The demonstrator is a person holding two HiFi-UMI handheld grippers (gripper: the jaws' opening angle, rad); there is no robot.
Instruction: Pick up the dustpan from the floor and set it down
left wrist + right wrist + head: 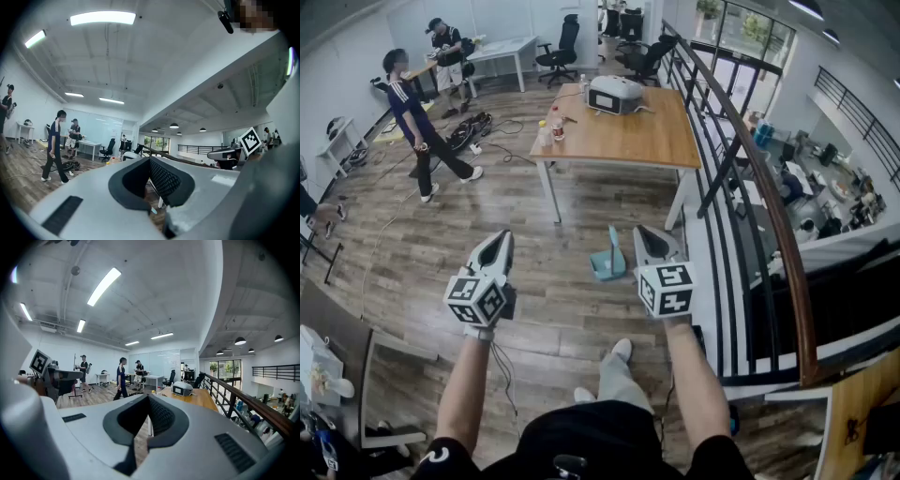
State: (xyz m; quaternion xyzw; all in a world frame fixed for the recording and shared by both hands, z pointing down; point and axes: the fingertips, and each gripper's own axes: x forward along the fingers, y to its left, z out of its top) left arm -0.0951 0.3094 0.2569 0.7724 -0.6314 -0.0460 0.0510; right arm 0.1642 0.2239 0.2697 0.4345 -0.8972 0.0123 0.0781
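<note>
Wooden floor (572,319) bears 1 teal dustpan (607,262), seemingly upright.

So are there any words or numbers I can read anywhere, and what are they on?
None can be read.
Cubes on the left gripper and right gripper: black-and-white square patterns, no letters.
Labels on the bottles on the wooden table: too small to read.

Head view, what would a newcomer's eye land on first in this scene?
Two marker-cubed tools fill the foreground: the left hand-held gripper and the right hand-held gripper, both with jaws together and empty. Between them, on the wooden floor, stands a teal dustpan, untouched and nearer the right one. Beyond it is a wooden table carrying a white device, with a dark railing running along the right.
</note>
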